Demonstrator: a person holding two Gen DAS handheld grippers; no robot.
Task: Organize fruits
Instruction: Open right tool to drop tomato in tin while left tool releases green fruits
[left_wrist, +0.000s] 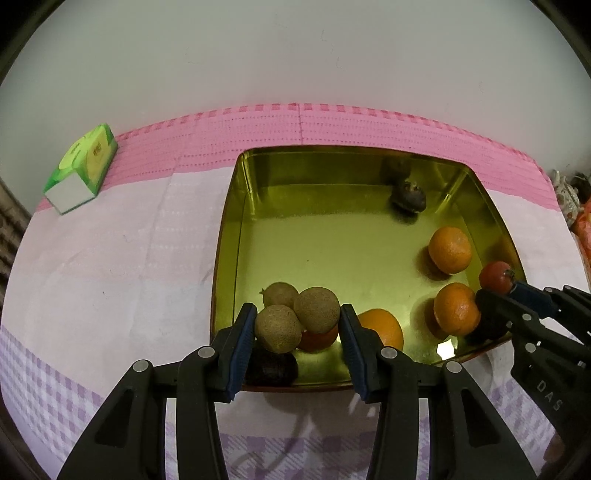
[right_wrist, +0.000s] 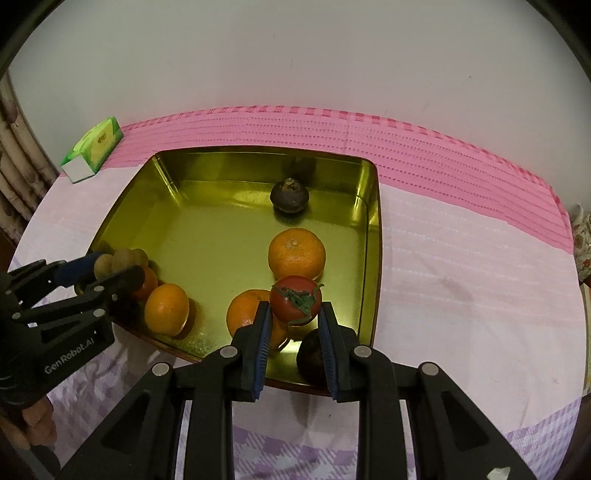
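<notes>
A gold metal tray (left_wrist: 226, 258) (right_wrist: 373, 236) lies on the cloth. My left gripper (left_wrist: 297, 326) is shut on a cluster of three brown longans (left_wrist: 301, 315), which it holds over the tray's near left corner. In the right wrist view that left gripper (right_wrist: 110, 271) and its longans (right_wrist: 120, 260) are at the left. My right gripper (right_wrist: 294, 314) is shut on a red tomato (right_wrist: 295, 300) (left_wrist: 496, 277) above the tray's near right part. Three oranges (right_wrist: 296, 253) (right_wrist: 167, 309) (right_wrist: 245, 312) rest in the tray.
A dark round fruit (right_wrist: 289, 195) sits near the tray's far wall and another (right_wrist: 310, 356) near the front rim. A further dark fruit (left_wrist: 271, 363) lies under the left fingers. A green tissue box (left_wrist: 83, 168) stands at the far left of the pink and lilac cloth.
</notes>
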